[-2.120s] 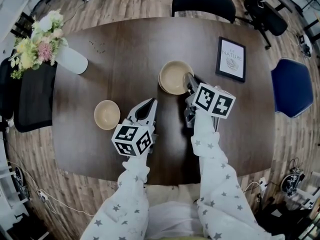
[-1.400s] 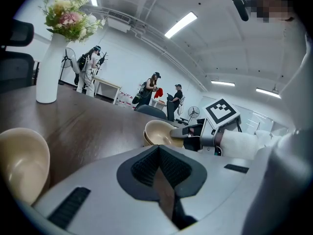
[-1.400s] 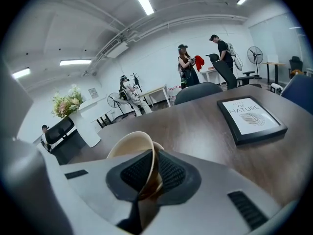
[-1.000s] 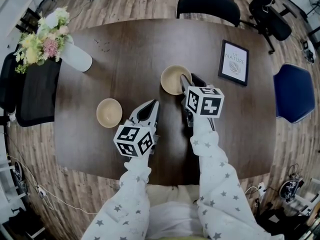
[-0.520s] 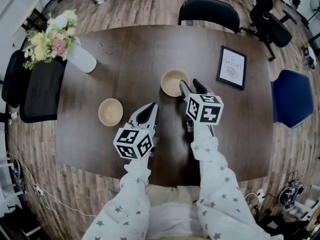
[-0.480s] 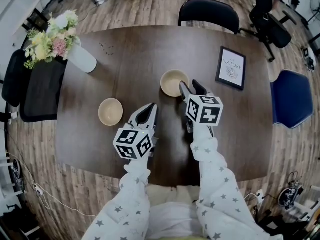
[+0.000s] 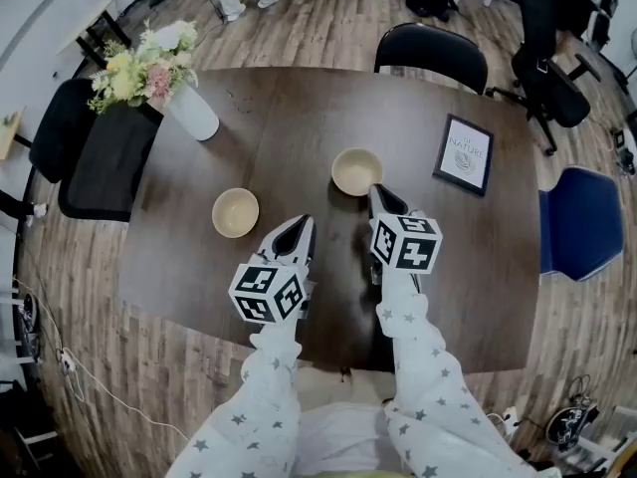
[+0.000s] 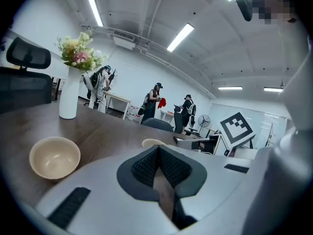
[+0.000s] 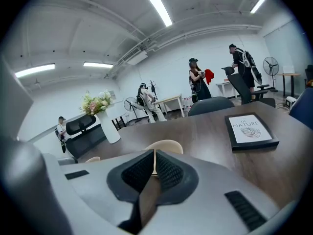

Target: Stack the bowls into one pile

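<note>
Two beige bowls sit apart on the dark wooden table [image 7: 299, 108]. One bowl [image 7: 236, 212] lies left of centre and the other bowl [image 7: 356, 170] lies at the middle. My left gripper [image 7: 304, 223] hovers right of the left bowl [image 8: 55, 156], shut and empty. My right gripper [image 7: 376, 191] hangs just short of the middle bowl [image 9: 166, 146]. Its jaws have just been closing and now meet with nothing between them. Both grippers point slightly downward, clear of the bowls.
A white vase of flowers [image 7: 189, 108] stands at the table's far left corner. A framed print [image 7: 464, 154] lies at the far right. Black chairs [image 7: 430, 56] and a blue chair [image 7: 577, 222] ring the table. People stand in the background of both gripper views.
The right gripper's jaws stood apart beside the middle bowl and are now together, drawn a little back from it. Both grippers have lifted slightly. The bowls have not moved.
</note>
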Motion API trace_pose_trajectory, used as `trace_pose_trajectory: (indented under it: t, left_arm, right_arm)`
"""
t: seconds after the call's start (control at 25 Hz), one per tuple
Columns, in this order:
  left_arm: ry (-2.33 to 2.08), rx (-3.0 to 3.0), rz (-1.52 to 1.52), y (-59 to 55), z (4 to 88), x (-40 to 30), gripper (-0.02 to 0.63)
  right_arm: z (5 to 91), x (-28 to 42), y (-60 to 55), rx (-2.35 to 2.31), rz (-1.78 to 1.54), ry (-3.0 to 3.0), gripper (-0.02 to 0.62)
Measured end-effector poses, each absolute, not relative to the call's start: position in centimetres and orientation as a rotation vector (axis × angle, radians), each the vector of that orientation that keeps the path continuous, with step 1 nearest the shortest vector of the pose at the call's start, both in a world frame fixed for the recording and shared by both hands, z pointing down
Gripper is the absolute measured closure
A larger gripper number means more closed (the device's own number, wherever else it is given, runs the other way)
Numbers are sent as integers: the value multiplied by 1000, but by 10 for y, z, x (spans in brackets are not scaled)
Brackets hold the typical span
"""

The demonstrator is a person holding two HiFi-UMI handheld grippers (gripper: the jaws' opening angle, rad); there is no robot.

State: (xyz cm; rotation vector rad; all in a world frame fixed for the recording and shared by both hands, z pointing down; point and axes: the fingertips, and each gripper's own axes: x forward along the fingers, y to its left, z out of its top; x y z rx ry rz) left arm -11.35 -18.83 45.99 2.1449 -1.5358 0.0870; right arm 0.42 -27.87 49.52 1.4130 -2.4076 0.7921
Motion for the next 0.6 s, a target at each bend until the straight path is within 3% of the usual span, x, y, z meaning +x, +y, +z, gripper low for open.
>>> trace_pose_trajectory:
  t: [0.6]
  left_arm:
    - [-1683, 2070, 40, -149, 449, -162, 581]
  right_arm:
    - [464, -59, -240, 1239, 858, -2619, 574]
